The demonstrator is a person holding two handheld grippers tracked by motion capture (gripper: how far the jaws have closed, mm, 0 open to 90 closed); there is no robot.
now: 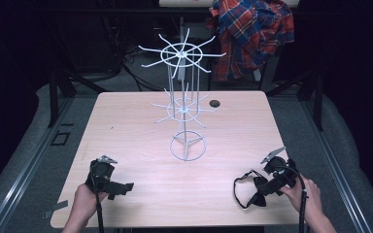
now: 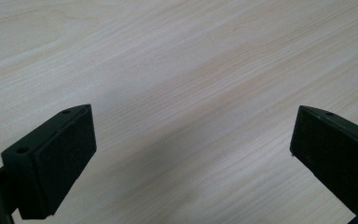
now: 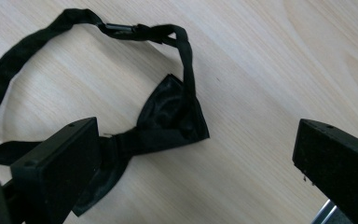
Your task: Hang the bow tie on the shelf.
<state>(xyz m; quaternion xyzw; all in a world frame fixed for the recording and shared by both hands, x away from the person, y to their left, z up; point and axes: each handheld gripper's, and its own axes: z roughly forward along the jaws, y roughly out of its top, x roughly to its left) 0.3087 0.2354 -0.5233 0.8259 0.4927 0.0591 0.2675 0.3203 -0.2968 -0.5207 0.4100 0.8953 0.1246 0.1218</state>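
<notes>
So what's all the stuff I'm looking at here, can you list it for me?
Table: one, pale wood, centre of the high view.
Wire rack: one, white, upright at the table's middle, with spokes fanning out at two levels above a ring base.
Bow tie: one, black, lying flat on the table's near right with its strap looped, beside the right gripper.
Shirt: one, red and blue plaid, hanging behind the table's far edge.
Hole: one, dark, in the tabletop right of the rack.
Left gripper: black, jaws open over bare wood.
Right gripper: black, jaws open at the bow tie.
</notes>
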